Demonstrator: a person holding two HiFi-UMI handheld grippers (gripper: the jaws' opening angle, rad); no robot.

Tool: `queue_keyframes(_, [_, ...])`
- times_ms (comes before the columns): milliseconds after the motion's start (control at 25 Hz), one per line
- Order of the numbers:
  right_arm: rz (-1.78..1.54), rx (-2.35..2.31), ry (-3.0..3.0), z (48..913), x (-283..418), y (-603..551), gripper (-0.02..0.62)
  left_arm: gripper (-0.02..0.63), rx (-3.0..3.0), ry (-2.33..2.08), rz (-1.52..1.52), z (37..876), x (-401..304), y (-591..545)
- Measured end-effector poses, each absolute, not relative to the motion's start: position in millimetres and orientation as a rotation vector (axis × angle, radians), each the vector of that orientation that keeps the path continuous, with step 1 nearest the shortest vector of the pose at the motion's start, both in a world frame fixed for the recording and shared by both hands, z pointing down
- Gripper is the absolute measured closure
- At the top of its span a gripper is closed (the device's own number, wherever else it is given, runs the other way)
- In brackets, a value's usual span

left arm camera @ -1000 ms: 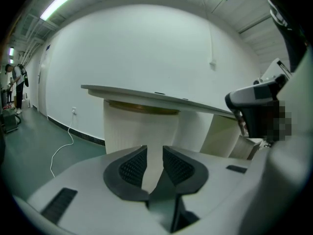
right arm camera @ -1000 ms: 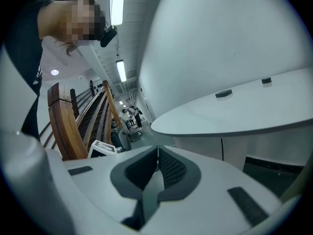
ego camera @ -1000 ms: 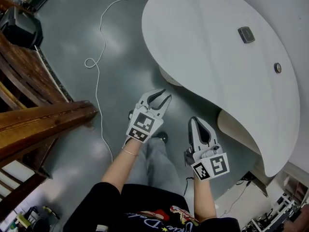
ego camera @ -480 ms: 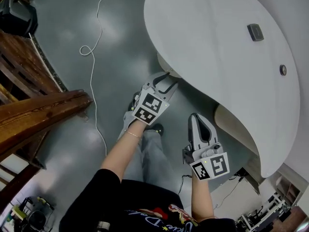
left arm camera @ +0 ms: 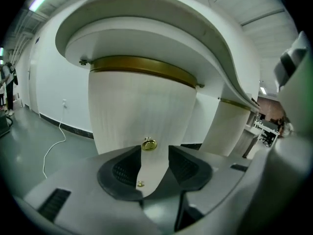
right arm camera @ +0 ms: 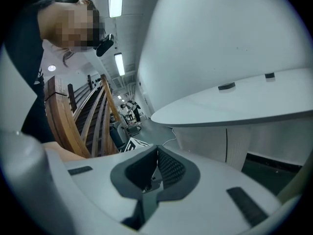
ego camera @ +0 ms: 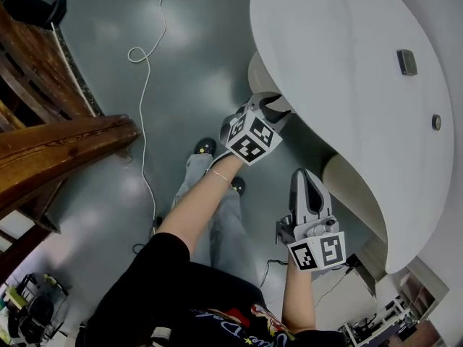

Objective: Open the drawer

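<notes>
A round cream pedestal [left arm camera: 142, 111] with a ribbed front and a gold band stands under the white curved desk [ego camera: 340, 63]. On its front sit a gold knob [left arm camera: 148, 144] and, lower down, a smaller gold knob [left arm camera: 141, 183]. My left gripper [left arm camera: 155, 151] points at the upper knob, which shows in the gap just beyond the fingertips, untouched. Its jaws have just been opening and stand open with nothing between the pads. In the head view the left gripper [ego camera: 277, 105] reaches under the desk edge beside the pedestal [ego camera: 259, 74]. My right gripper [ego camera: 305, 176] hangs lower, shut and empty.
A second pedestal [ego camera: 347, 186] stands under the desk to the right. A white cable [ego camera: 145, 85] trails over the grey floor. A wooden stair rail [ego camera: 58, 150] runs along the left. The person's shoes [ego camera: 206, 147] are below the left gripper.
The left gripper has moved up and right in the head view, in under the desk edge toward the pedestal, and its jaws have spread. The right gripper has stayed almost where it was.
</notes>
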State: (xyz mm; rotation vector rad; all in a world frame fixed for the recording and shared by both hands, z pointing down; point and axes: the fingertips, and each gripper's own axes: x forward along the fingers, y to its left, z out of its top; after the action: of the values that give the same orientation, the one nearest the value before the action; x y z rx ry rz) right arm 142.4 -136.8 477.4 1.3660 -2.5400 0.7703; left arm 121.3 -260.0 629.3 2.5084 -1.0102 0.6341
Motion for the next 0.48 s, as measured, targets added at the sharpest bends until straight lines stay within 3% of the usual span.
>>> queue_keyframes(480, [0.751, 1.445, -2.502, 473, 150, -142, 0.594, 0.451, 2.468, -1.046, 0.598, 641, 125, -281])
